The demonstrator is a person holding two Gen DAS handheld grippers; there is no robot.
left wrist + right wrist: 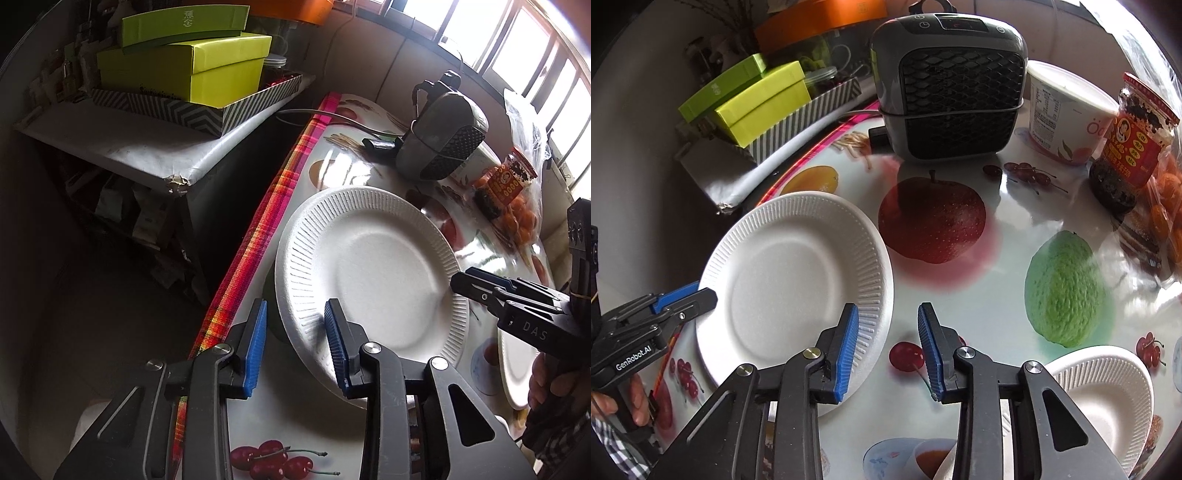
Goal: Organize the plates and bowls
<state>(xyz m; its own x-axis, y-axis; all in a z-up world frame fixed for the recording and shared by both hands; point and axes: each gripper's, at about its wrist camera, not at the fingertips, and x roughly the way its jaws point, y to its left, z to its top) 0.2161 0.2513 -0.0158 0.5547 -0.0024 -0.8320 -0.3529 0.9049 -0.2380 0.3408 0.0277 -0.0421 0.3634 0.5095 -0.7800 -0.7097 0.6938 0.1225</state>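
Your white plate (798, 280) sits tilted near the table's left edge (258, 236), its rim between both grippers. Your left gripper (295, 343) and right gripper (888, 343) are narrow, not pinching yet. A bowl (1108, 391) waits at the right. The middle is free. One gripper says "GenRobot.AI".

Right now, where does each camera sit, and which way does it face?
Left wrist: sits on the left tool, looking down at the foam plate near the table edge; the right tool enters from the right.
Right wrist: sits on the right tool, facing the heater; the left tool and a hand show.
Shared: plate, heater, green boxes.
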